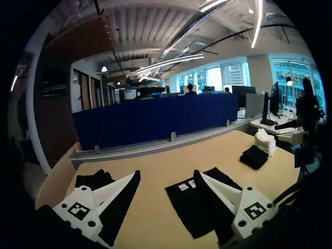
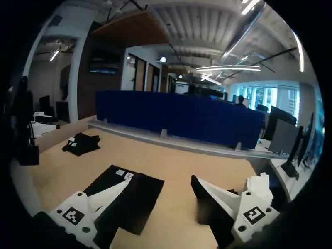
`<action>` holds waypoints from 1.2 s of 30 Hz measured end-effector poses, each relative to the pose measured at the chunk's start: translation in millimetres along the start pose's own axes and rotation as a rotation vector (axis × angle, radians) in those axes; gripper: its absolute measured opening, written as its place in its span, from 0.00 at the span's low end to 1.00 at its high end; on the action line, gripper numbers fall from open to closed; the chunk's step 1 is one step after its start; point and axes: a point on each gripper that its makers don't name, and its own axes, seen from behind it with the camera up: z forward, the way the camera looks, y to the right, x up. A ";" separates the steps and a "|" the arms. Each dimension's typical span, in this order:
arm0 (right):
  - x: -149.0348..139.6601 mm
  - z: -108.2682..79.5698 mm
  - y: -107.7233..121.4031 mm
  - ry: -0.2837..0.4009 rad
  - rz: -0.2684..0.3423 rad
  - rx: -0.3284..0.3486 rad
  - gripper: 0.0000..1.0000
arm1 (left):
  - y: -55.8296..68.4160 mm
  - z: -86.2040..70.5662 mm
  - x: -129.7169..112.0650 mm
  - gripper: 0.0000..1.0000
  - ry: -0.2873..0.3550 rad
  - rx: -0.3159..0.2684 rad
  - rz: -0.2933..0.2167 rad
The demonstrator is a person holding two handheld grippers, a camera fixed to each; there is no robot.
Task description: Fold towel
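Table point(image 1: 166, 159), one spread black towel point(image 1: 186, 207)

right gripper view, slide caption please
Open right gripper near a black towel on a wooden table, blue partition behind.

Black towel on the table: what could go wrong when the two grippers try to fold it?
1. Both grippers are open and hold nothing. The left gripper and right gripper might pinch just one layer of the black towel, so the fold could come out crooked.
2. The stack of white towels sits near the edge of the table; a wide swing might knock it over.
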 end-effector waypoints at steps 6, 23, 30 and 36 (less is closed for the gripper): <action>-23.0 2.2 -16.8 -0.110 -0.052 0.070 1.00 | 14.6 -2.1 -21.3 0.95 -0.080 -0.085 0.054; -57.7 9.5 -41.8 -0.208 -0.088 0.152 1.00 | 32.5 2.0 -71.5 0.95 -0.204 -0.160 0.080; -88.7 21.0 -49.8 -0.246 -0.084 0.165 1.00 | 38.1 7.3 -107.5 0.95 -0.259 -0.188 0.104; -121.9 35.1 -57.4 -0.276 -0.057 0.175 1.00 | 47.8 14.2 -147.8 0.95 -0.318 -0.220 0.118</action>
